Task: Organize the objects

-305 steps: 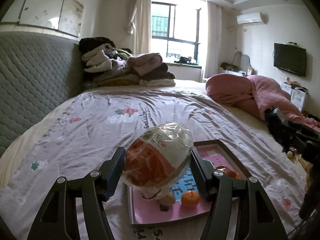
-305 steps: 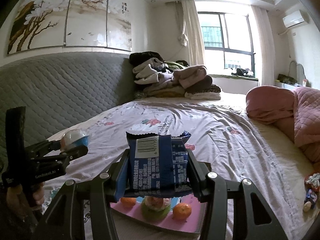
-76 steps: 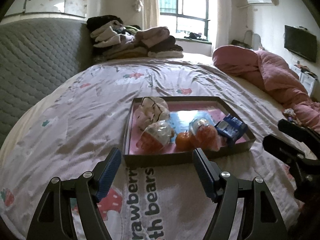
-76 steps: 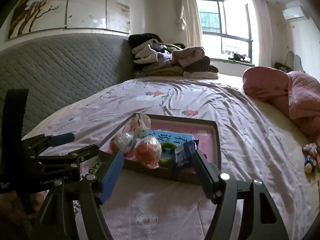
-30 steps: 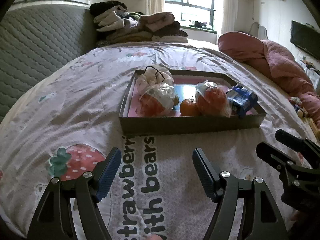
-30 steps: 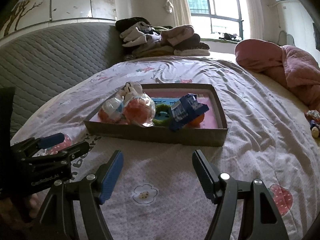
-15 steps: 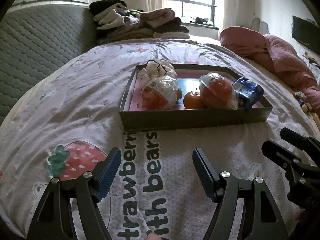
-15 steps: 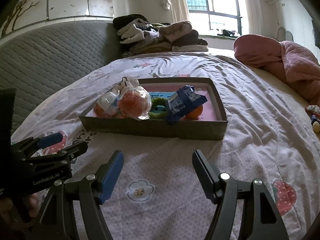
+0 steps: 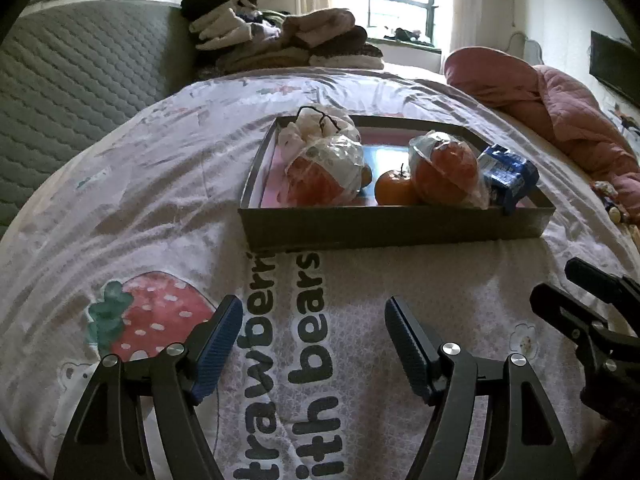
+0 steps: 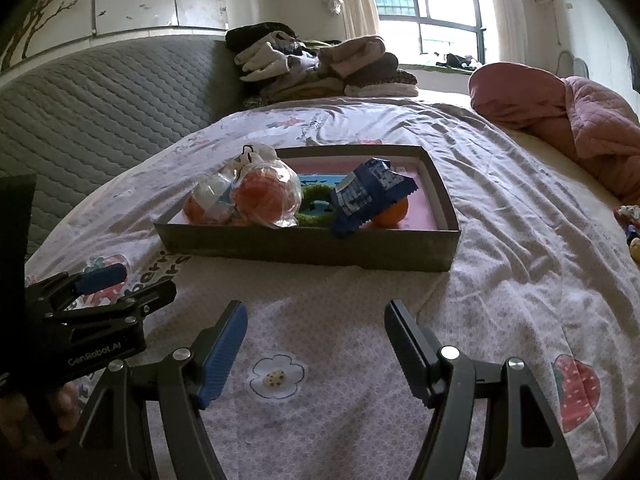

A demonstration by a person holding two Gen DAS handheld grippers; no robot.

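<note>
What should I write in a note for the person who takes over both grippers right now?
Left gripper: open, empty, above the bedspread, short of the tray.
Right gripper: open, empty, also short of the tray.
Tray: on the bed, holding two bagged orange items, a white pouch, a blue snack packet, loose oranges and a green ring.
Done: these things are in the tray.
Left: small items lie at the bed's right edge; it is unclear whether they belong to the job.
</note>
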